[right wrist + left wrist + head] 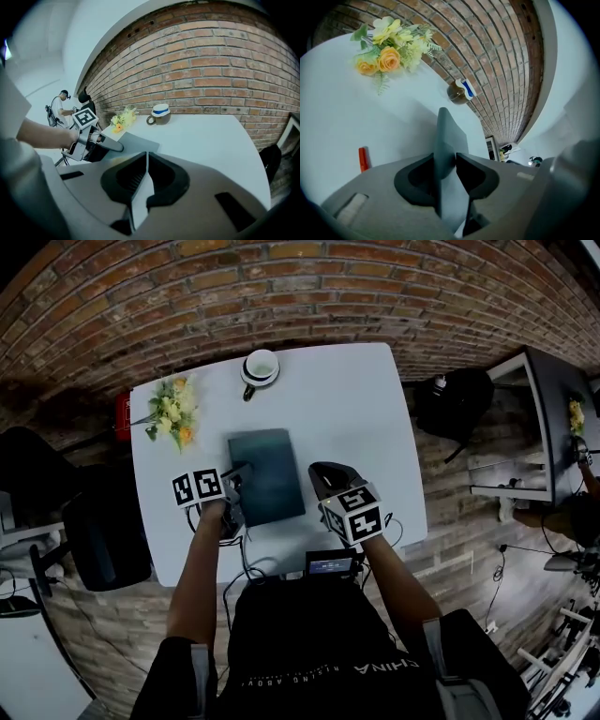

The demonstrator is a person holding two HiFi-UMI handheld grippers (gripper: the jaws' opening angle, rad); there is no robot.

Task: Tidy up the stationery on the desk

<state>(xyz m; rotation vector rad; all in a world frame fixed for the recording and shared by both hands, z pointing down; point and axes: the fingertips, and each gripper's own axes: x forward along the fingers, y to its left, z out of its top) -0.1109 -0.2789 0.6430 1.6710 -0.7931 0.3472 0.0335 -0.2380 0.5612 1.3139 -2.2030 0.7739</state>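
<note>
Clamping their jaws on opposite edges of a dark slate-grey rectangular notebook (pixel 267 474), the left gripper (pixel 445 161) and right gripper (pixel 146 159) seemingly readied a level lift.

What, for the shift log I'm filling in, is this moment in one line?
stage: grasping notebook | left gripper: shut on notebook edge | right gripper: shut, empty, beside notebook | mug, flowers: far side of desk

**Black Tee, Grey Grippers**

The person wears a black T-shirt (pixel 309 643) with white lettering (pixel 389 667), seemingly "CHINA", and grey shoulder straps (pixel 433 645). The left gripper (pixel 242 471) and right gripper (pixel 323 471) are grey-bodied with dark pads (pixel 416 180). Each carries a black-and-white marker cube (pixel 198 487) and trails black cables (pixel 246 563).
</note>
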